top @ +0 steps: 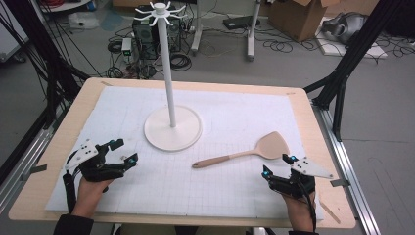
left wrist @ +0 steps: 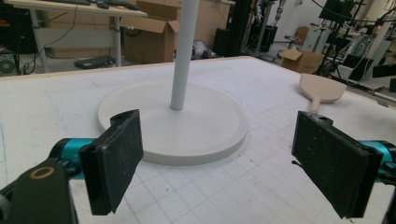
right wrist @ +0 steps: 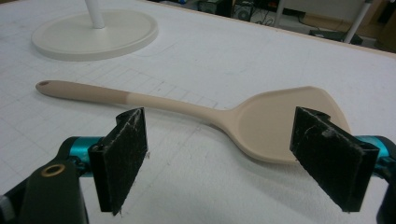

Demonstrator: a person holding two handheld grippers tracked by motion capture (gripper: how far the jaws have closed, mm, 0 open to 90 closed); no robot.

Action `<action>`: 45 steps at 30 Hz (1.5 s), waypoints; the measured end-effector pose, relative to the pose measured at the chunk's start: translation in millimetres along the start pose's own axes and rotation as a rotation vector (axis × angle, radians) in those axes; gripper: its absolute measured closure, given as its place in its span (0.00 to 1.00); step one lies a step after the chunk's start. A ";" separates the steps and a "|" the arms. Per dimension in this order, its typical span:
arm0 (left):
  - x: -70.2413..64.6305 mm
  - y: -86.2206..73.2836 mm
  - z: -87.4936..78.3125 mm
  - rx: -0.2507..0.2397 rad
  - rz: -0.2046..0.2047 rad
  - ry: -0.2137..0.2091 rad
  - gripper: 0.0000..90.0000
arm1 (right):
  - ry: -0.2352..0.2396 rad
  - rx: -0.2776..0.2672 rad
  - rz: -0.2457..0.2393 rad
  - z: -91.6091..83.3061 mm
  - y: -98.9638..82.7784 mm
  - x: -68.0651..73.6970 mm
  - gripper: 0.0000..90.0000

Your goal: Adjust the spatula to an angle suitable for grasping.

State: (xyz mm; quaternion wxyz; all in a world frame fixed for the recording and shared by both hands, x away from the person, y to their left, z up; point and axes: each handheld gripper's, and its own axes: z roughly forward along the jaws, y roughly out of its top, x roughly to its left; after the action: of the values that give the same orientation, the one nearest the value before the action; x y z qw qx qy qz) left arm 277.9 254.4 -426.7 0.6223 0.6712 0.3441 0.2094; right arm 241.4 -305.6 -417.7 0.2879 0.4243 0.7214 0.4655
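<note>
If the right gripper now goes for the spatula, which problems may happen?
The spatula lies flat on the white mat, so the open right gripper may scrape the mat or push the spatula away instead of gripping it. Its blade is wide and thin, so a grip there may slip. The stand is tall on a thin pole; a swinging handle could probably knock it.

On the table [top: 58, 205] the rack stand [top: 172, 128] sits centrally, the spatula [top: 247, 152] lying to its right, nearer the person, handle pointing left.
</note>
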 end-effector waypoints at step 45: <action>-100.8 32.4 225.9 0.453 0.141 -0.490 0.41 | 0.005 0.047 0.003 0.0 -14.0 -3.4 0.20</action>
State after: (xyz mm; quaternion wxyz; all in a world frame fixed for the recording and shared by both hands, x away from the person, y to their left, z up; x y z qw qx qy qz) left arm 376.6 25.8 -411.3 0.5055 0.8449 0.1751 0.0025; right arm 238.1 -311.5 -430.4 0.2754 0.4307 0.7324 0.4498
